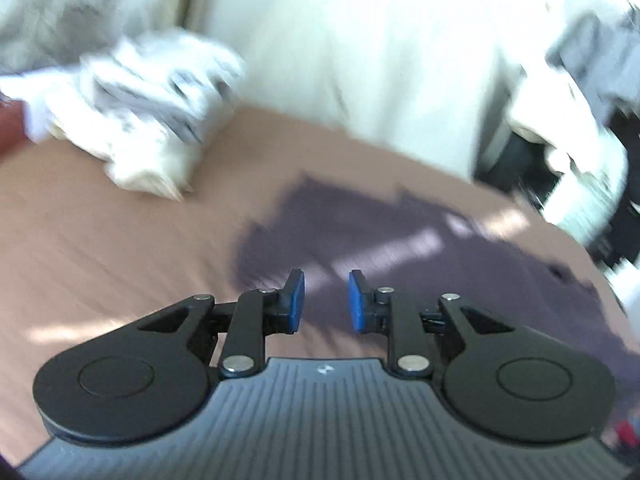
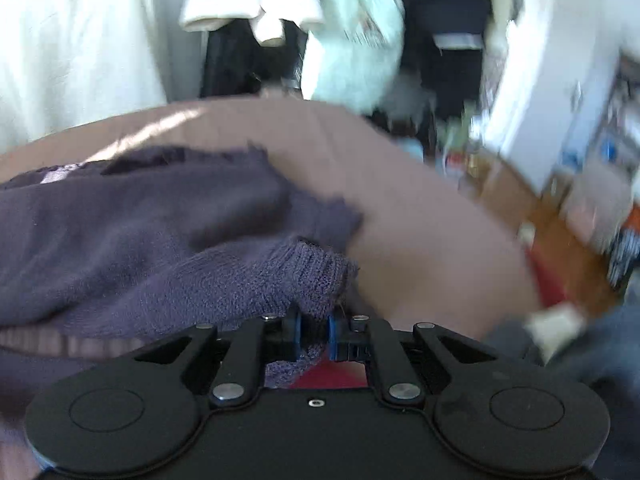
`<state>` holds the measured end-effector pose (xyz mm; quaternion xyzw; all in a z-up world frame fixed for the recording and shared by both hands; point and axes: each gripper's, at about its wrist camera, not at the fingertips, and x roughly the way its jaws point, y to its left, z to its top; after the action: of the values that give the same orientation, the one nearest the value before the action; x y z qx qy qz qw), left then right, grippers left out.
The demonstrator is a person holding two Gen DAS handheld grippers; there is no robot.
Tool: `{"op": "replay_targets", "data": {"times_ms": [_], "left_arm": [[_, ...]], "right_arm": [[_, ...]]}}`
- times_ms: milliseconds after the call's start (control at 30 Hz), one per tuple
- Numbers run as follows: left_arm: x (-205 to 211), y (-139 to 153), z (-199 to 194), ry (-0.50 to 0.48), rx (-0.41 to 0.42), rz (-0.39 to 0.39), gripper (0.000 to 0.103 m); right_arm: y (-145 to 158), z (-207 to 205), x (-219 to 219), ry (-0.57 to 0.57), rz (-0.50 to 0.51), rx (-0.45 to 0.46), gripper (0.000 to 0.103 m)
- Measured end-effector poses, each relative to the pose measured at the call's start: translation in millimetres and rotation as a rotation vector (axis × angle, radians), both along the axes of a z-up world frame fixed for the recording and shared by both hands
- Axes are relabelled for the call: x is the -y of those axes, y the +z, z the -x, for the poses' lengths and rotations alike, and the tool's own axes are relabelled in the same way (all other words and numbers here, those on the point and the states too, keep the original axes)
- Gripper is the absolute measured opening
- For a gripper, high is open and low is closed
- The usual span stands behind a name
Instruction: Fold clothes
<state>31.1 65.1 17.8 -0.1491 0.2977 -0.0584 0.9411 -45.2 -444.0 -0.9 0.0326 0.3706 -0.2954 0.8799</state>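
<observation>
Your right gripper (image 2: 314, 328) is pinching the ribbed cuff or hem of the purple sweater (image 2: 160, 232); the blue pads are pressed on the knit with only the cloth between them. From this pinch the sweater runs away to the left and forward, so its long side goes across the pink bed cover (image 2: 420, 208) toward your left side. The held edge is a little lifted and the cloth behind it is bunched, not flat.

Your left gripper (image 1: 326, 300) holds nothing. Its fingers are spread, with a clear gap between the blue pads, and it hangs above the bed. In its view the sweater (image 1: 400, 240) lies just in front of the fingers and a little to the right, mostly flat on the bed cover (image 1: 120, 240). So the free part of the sweater is nearer to your left gripper, and the held corner is at your right.

I judge that the fold depends on this line between the two grippers: the right one has one end, and the left one is near the other part. Both views are blurred, so I cannot tell how many layers the sweater already has. A pile of white and grey clothes (image 1: 152, 108) lies well apart, at the far left of the bed.
</observation>
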Motion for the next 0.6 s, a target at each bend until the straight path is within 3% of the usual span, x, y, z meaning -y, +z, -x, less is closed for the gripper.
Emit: {"op": "replay_targets", "data": {"times_ms": [133,233,333,400,500,600], "left_arm": [[-14,-38,-27,-0.049,-0.2,0.143,0.027],[-15,-59,-40,-0.047,-0.286,0.211,0.027],[-7,-56,-45,-0.052,-0.254,0.132,0.03],[1,-53,-49,-0.064,-0.22,0.067,0.045],[7,-57,-60,-0.069,-0.21,0.056,0.053],[12,-63,-72,-0.073,-0.207,0.056,0.056]], "right_arm": [[-5,-4,5,0.0,-0.017,-0.133,0.039],[-1,16,-2,-0.033,0.026,-0.184,0.044],[18,33,-20,0.013,0.096,-0.141,0.047],[34,43,-33,0.091,0.109,-0.055,0.048],[43,38,-54,0.325,0.086,0.015,0.045],[29,23,-79,0.568,0.081,0.013,0.044]]}}
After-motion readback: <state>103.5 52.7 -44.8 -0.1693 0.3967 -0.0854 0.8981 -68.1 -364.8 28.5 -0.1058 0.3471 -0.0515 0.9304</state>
